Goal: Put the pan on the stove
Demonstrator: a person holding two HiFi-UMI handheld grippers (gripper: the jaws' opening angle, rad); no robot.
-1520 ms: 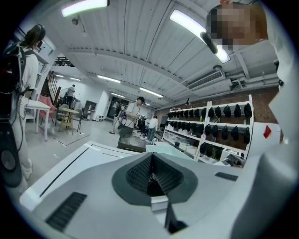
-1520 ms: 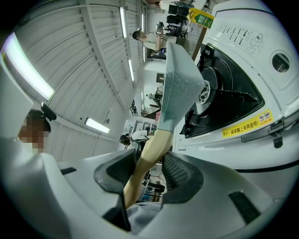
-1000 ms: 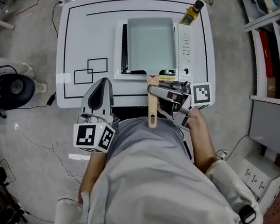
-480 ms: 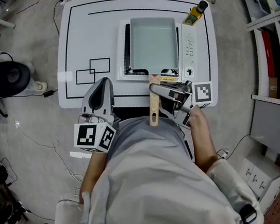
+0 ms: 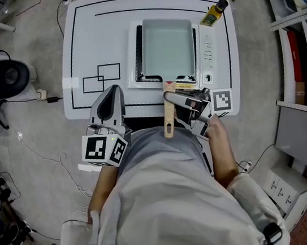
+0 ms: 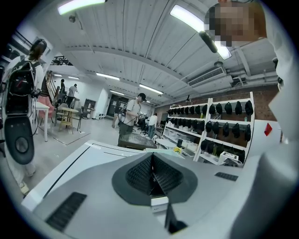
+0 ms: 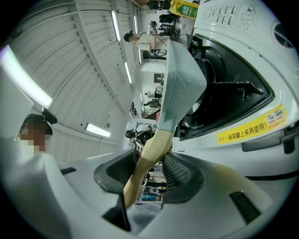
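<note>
Near edge of table (image 5: 89,37), left of centre: left gripper (image 5: 113,91), jaws together, nothing between. Near edge, right of centre: right gripper (image 7: 149,162), jaws clamped on wooden handle (image 5: 167,120) of pan (image 5: 166,48); handle overhangs edge. Pan sits on stove (image 5: 207,54), centre-right. 1 bottle (image 5: 214,12) at far right corner, just beside stove.

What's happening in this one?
A person is working with a handheld tool in each hand at a white table. The right tool is clamped on the wooden handle of a rectangular pan, which sits over the portable stove. Whether the pan is fully resting on the burner supports can't be told. The left tool is shut and empty, hovering at the table's near edge, away from the stove.
</note>
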